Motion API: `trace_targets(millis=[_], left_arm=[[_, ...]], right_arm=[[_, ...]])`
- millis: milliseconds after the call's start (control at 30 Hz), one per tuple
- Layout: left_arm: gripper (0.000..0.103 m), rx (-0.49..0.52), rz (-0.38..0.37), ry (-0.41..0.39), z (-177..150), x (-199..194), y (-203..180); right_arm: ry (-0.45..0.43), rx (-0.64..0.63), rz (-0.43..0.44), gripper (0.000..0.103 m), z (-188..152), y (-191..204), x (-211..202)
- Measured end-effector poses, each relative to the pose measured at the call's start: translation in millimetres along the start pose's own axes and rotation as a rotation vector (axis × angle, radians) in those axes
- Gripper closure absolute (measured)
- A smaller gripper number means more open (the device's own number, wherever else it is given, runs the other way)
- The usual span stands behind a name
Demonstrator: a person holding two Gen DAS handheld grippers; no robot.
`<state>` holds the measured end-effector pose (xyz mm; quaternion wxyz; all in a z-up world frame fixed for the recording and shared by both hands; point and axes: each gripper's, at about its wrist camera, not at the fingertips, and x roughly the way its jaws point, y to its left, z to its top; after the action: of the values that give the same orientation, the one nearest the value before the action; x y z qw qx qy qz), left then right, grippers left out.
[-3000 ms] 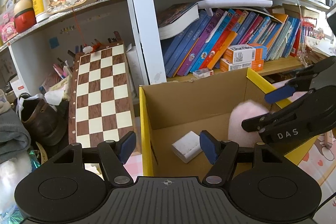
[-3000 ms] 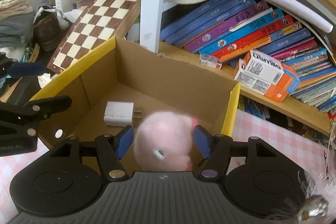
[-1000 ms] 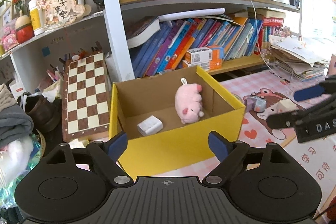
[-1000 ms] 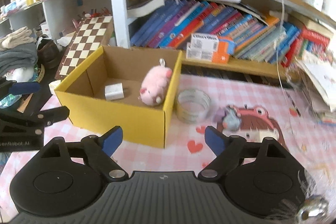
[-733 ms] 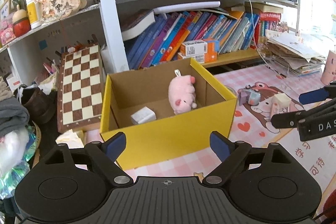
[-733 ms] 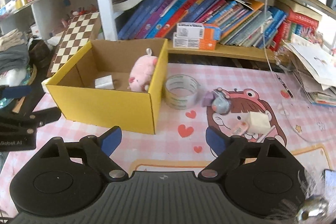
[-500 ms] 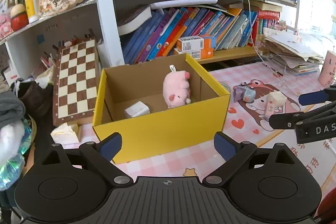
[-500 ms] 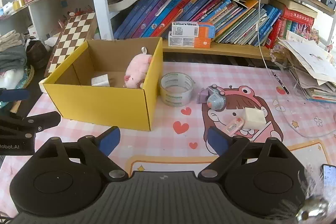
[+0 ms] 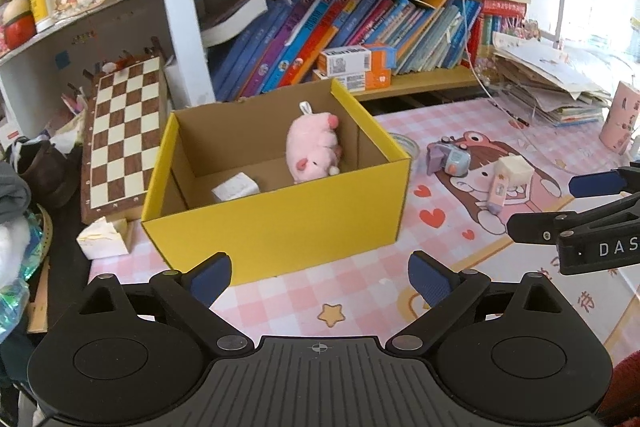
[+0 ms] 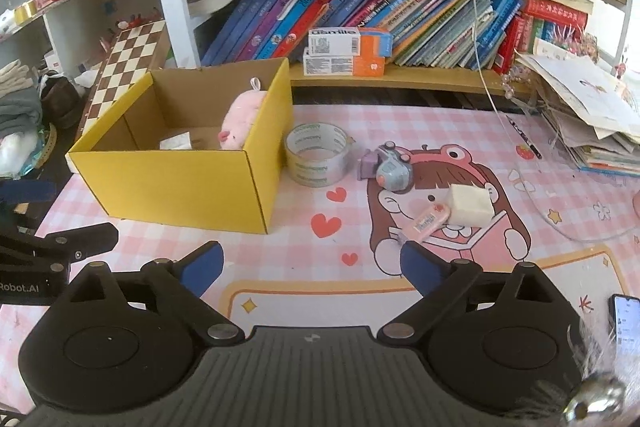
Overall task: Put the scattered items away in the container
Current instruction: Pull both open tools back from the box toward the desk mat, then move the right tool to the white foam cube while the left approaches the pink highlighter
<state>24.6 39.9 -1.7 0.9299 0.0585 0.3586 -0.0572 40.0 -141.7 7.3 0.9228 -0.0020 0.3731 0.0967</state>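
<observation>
From my left gripper (image 9: 319,279), the jaws stand wide apart with nothing between them, over the pink checked mat (image 9: 360,291). Ahead sits the yellow box (image 9: 280,219), open at the top. Inside it a pink plush pig (image 9: 314,151) leans against the right-hand wall, and a small white block (image 9: 235,187) lies on the floor of the box to its left. Right of the box, out on the mat, are a grey-purple gadget (image 9: 448,157), a cream cube (image 9: 514,169) and a small pink case (image 9: 498,193) just beside the cube. A chessboard (image 9: 124,135) leans at the back left. My right gripper (image 9: 560,211) pokes in from the right edge.

From my right gripper (image 10: 310,265), the jaws are opening, spread wide, and nothing is between them. The box (image 10: 180,179) is ahead on the left, with the pig (image 10: 240,123) and the white block (image 10: 176,141) in it. A roll of clear tape (image 10: 318,153) stands just beside the box's right wall. Further right lie the gadget (image 10: 388,165), then the cube (image 10: 470,205) with the pink case (image 10: 432,221) touching it. A phone (image 10: 626,319) shows at the right edge, and my left gripper (image 10: 60,247) at the left edge.
</observation>
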Motion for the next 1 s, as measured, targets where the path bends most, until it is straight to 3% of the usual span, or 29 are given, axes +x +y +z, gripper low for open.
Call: trace_targets(millis=[1000], left_arm=[[0.006, -0.036, 0.012, 0.06, 7.8, 19.8, -61.4]], right_arm=[[0.022, 0.01, 0.01, 0.002, -8.6, -67.1, 1.1]])
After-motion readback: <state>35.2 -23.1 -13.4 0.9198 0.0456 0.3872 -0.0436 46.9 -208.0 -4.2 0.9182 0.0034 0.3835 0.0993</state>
